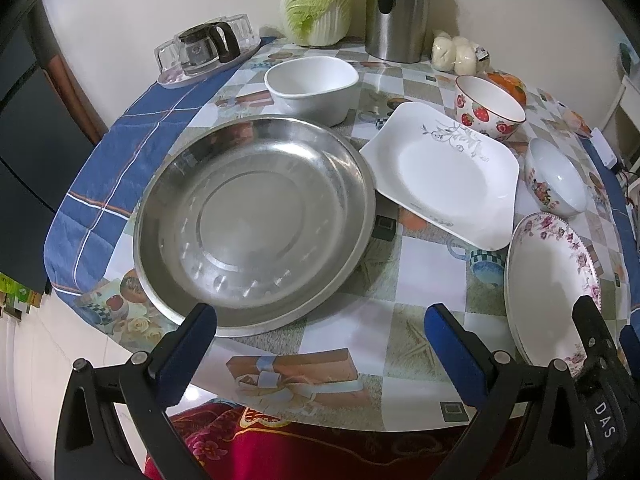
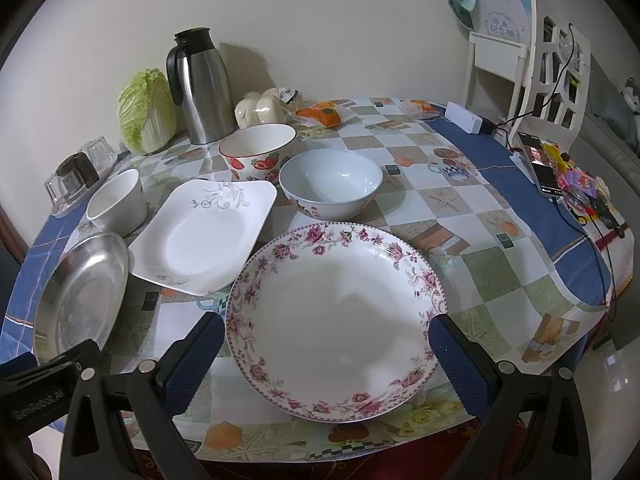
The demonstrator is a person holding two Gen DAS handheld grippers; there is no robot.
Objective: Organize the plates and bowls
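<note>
A round steel plate [image 1: 256,220] [image 2: 80,296] lies at the table's front left. A white square plate [image 1: 444,176] [image 2: 200,236] lies in the middle. A floral round plate [image 1: 548,280] [image 2: 336,312] lies at the front right. A plain white bowl [image 1: 312,88] [image 2: 116,204], a strawberry bowl [image 1: 488,108] [image 2: 256,152] and a pale blue bowl [image 1: 556,178] [image 2: 330,188] stand behind. My left gripper [image 1: 320,320] is open, just before the steel plate. My right gripper [image 2: 328,344] is open, its fingers either side of the floral plate's near half.
A steel thermos [image 2: 200,88], a cabbage [image 2: 146,112], wrapped buns [image 2: 264,110] and a tray of glasses [image 1: 208,48] stand at the table's back. A phone [image 2: 540,164], a white box [image 2: 466,118] and cables lie at the right edge. A white shelf [image 2: 528,52] stands beyond.
</note>
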